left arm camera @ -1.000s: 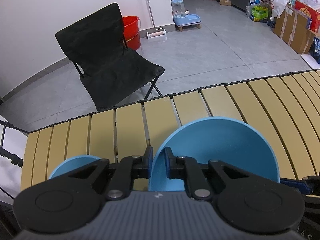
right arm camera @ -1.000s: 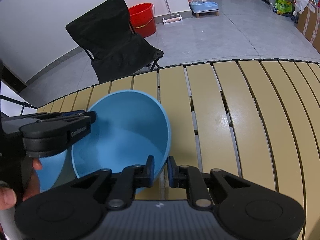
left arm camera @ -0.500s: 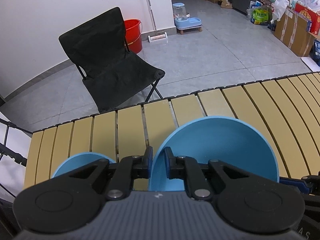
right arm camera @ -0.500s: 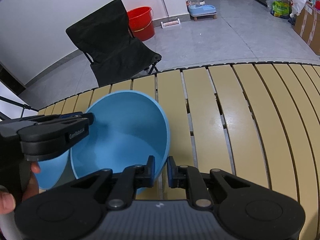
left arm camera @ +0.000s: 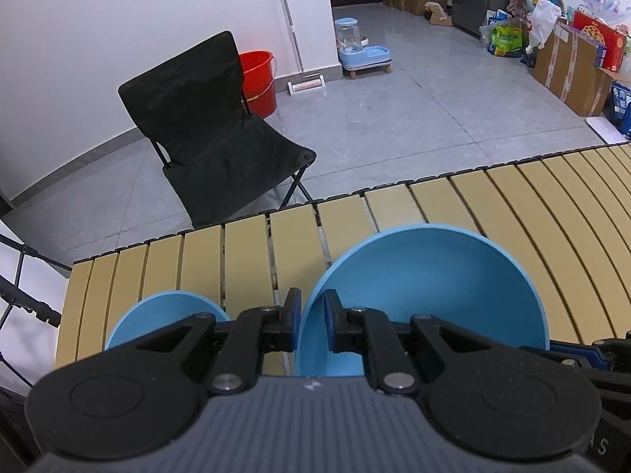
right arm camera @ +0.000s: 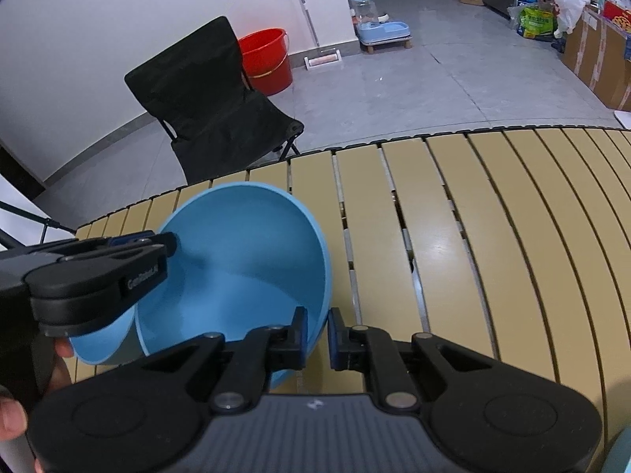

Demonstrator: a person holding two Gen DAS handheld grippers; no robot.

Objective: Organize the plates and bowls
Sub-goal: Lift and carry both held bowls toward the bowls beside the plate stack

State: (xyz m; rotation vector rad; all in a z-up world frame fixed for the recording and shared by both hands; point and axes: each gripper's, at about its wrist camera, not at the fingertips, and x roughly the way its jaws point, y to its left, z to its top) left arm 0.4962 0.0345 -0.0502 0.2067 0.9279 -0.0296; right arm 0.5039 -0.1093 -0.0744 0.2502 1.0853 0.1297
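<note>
1. A large blue bowl [left arm camera: 434,287] is held tilted above the slatted table [left arm camera: 512,205], its hollow facing the cameras; nothing lies inside it.
2. A second blue bowl [left arm camera: 169,311] sits at about 8 o'clock of the large one in the left wrist view, partly hidden behind the gripper body. What it holds, if anything, cannot be told.
3. In the right wrist view the second bowl [right arm camera: 102,339] shows as a blue edge low at 8 o'clock of the large bowl [right arm camera: 236,260], below the other gripper's finger.
4. Both grippers point steeply down toward the table [right arm camera: 453,236], one on each side of the large bowl.
5. The left gripper [left arm camera: 312,322] is clenched on the large bowl's rim, one pad inside the wall and one outside, at the bowl's 8 o'clock edge.
6. The right gripper [right arm camera: 318,333] is clenched on the rim of the same bowl at its 5 o'clock edge, the wall pinched between its narrow jaws.
7. From the right wrist camera, the left gripper [right arm camera: 157,242] reaches in from 9 o'clock, its black finger lying across the bowl's rim.
8. A person's hand [right arm camera: 23,394] shows at the 8 o'clock corner, wrapped around that gripper's handle.
9. Beyond the table, at 11 o'clock, stands a black folding chair [left arm camera: 213,130], with a red bucket [left arm camera: 258,79] just behind it against the white wall.
</note>
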